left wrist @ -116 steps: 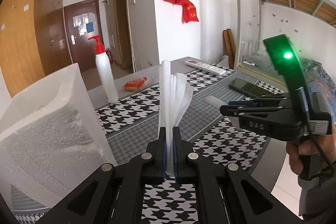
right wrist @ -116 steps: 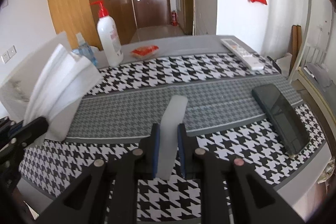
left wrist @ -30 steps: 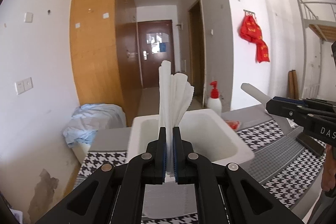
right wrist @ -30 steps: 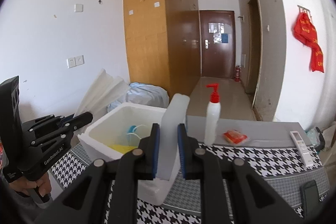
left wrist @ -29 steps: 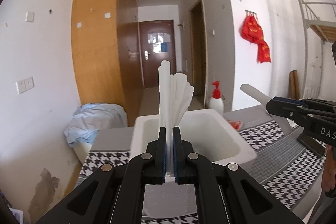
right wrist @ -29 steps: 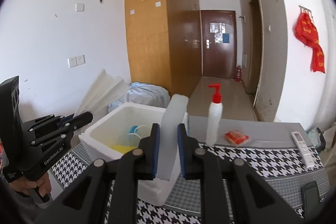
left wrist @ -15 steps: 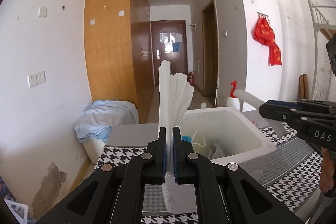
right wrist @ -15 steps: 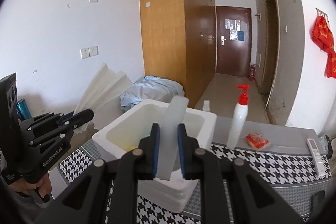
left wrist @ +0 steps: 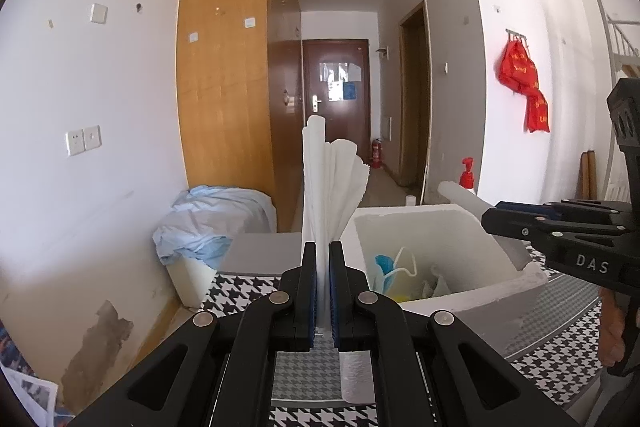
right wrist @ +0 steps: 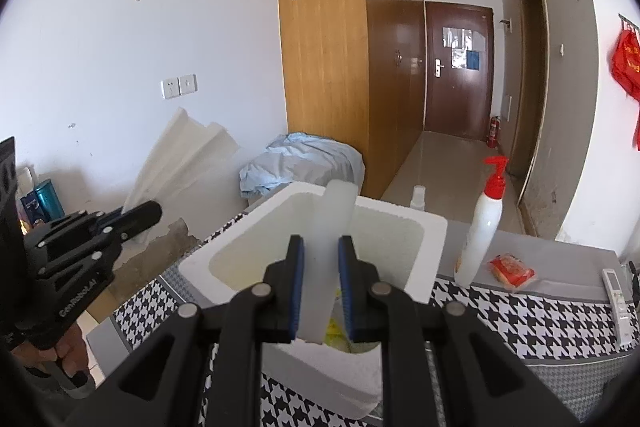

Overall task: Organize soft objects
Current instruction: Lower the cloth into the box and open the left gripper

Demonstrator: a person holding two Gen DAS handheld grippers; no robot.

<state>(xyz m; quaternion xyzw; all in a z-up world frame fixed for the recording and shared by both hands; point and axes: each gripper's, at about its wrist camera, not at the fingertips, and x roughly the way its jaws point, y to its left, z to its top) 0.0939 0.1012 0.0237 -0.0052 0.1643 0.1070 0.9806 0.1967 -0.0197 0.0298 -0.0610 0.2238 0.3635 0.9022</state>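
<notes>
My left gripper (left wrist: 320, 259) is shut on a fanned stack of thin white foam sheets (left wrist: 328, 183), held upright to the left of a white foam box (left wrist: 460, 291). The box holds a blue face mask (left wrist: 384, 269) and other soft items. My right gripper (right wrist: 322, 255) is shut on a white foam strip (right wrist: 332, 243) and holds it above the box (right wrist: 200, 263). The right gripper also shows at the right of the left wrist view (left wrist: 500, 219); the left gripper (right wrist: 148, 213) with its sheets (right wrist: 180, 155) shows at the left of the right wrist view.
The box stands on a table with a houndstooth cloth (right wrist: 520, 319). A white pump bottle with a red top (right wrist: 482, 223), a red packet (right wrist: 512, 269) and a remote (right wrist: 616, 291) lie behind it. A bin covered with blue cloth (left wrist: 208, 219) stands by the wardrobe.
Both grippers have swung left and come closer to the foam box. The right gripper with its strip now hangs over the box opening. Both grips are unchanged.
</notes>
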